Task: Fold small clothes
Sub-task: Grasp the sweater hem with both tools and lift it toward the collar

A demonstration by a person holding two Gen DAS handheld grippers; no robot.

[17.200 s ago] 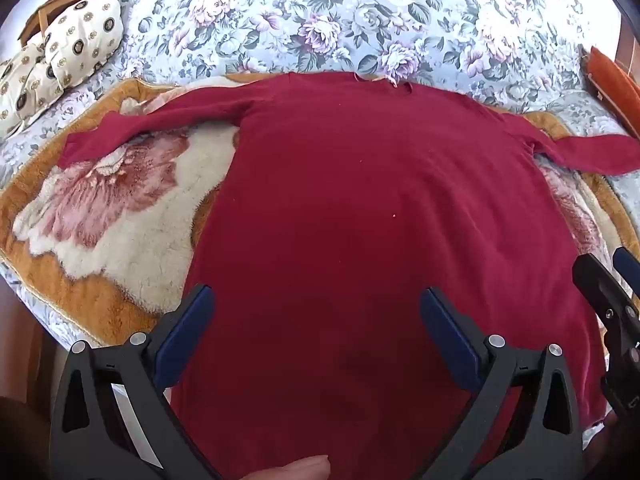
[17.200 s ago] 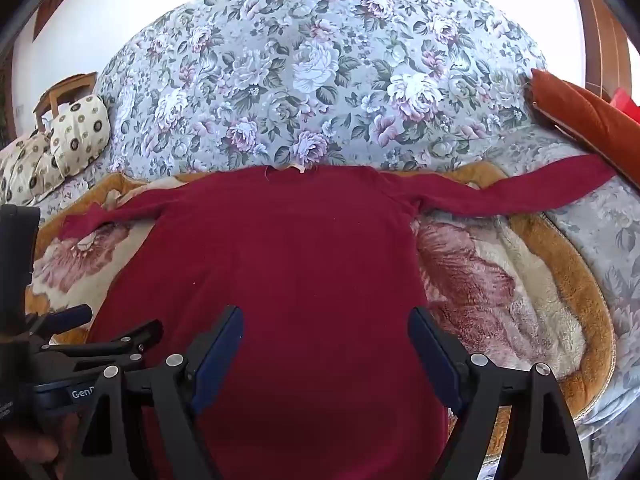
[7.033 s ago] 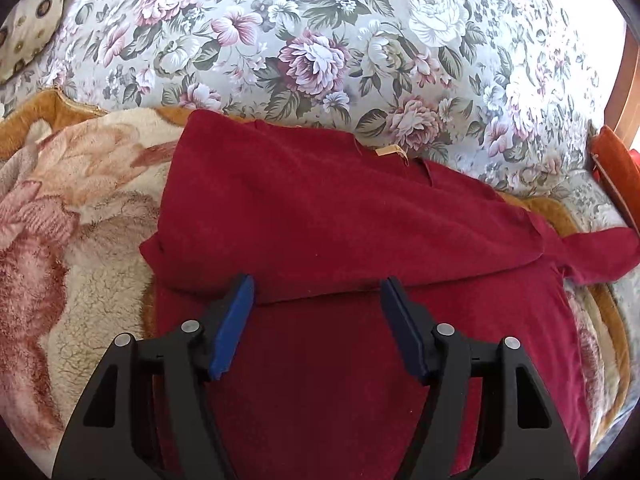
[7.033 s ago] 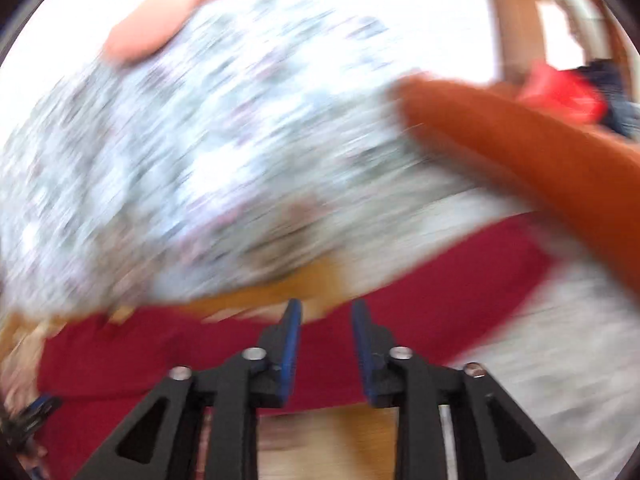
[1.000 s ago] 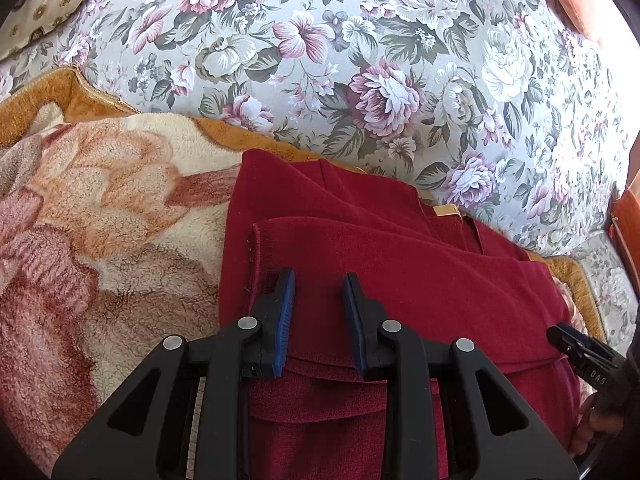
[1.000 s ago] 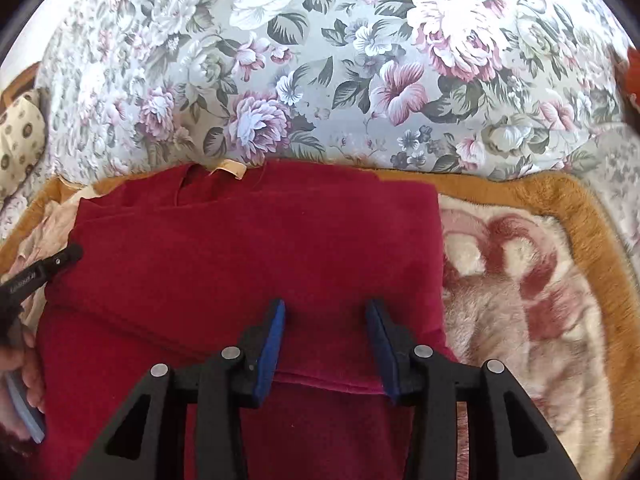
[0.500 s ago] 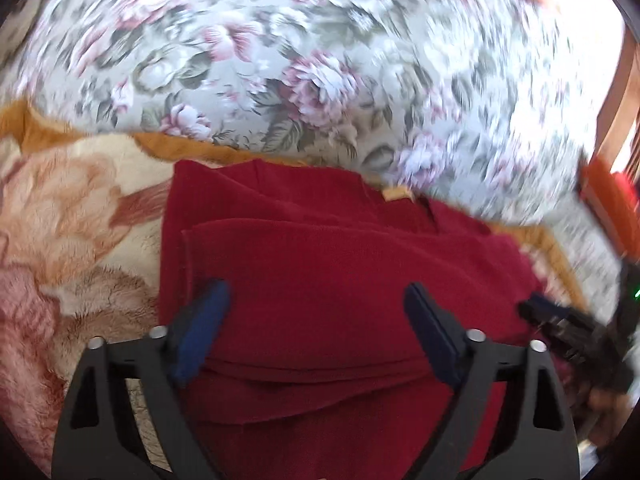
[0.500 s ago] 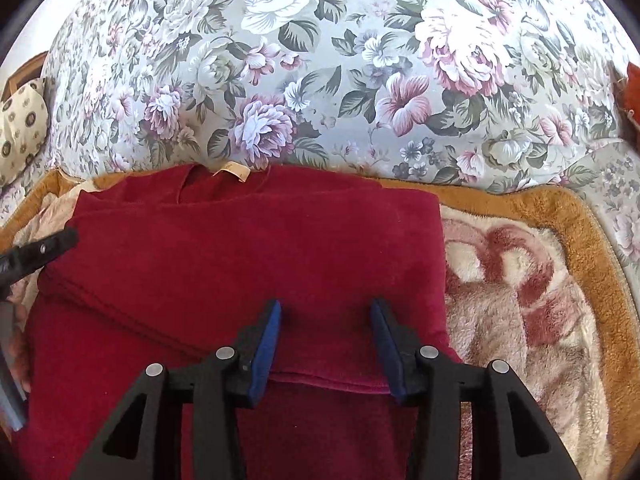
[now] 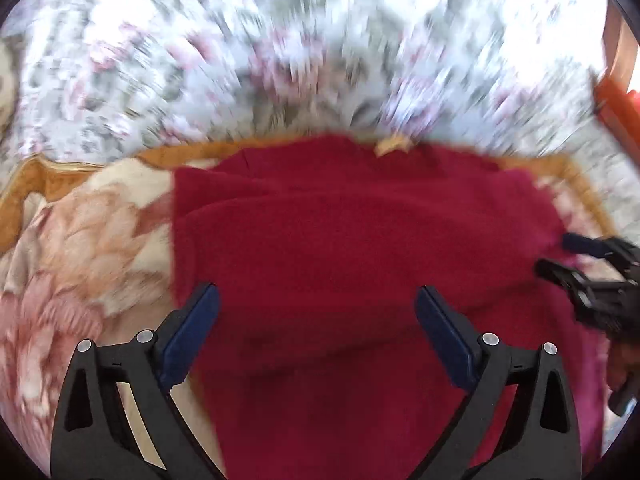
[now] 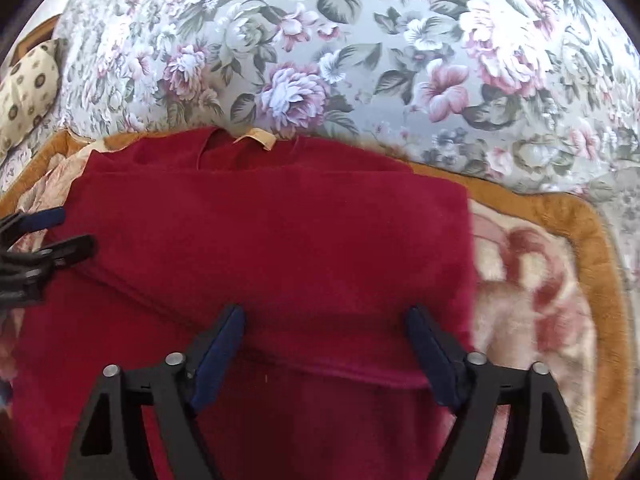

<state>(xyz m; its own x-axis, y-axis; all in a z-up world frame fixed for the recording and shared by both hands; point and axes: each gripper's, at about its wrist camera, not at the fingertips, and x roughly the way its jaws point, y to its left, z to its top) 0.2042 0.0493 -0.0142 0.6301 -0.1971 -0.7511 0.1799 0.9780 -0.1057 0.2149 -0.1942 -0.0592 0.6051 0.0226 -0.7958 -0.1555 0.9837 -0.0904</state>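
Observation:
A dark red long-sleeved top [image 9: 352,240] lies flat on a plush blanket, both sleeves folded in across its chest, a tan neck label [image 10: 256,138] at the far edge. It also shows in the right wrist view [image 10: 280,240]. My left gripper [image 9: 316,304] is open and empty, hovering over the top's left half. My right gripper [image 10: 324,320] is open and empty over the folded sleeves on the right half. Each gripper shows at the edge of the other's view. The left wrist view is motion-blurred.
The top rests on a cream and pink plush blanket with an orange border [image 10: 560,280]. Beyond it lies a grey floral bedspread [image 10: 360,40]. A patterned cushion [image 10: 28,84] sits at the far left. An orange object [image 9: 616,108] lies at the right edge.
Both grippers have opened wide and let go of the folded sleeves. The left gripper has pulled back and swung right, blurring its view. The right gripper has drawn back slightly.

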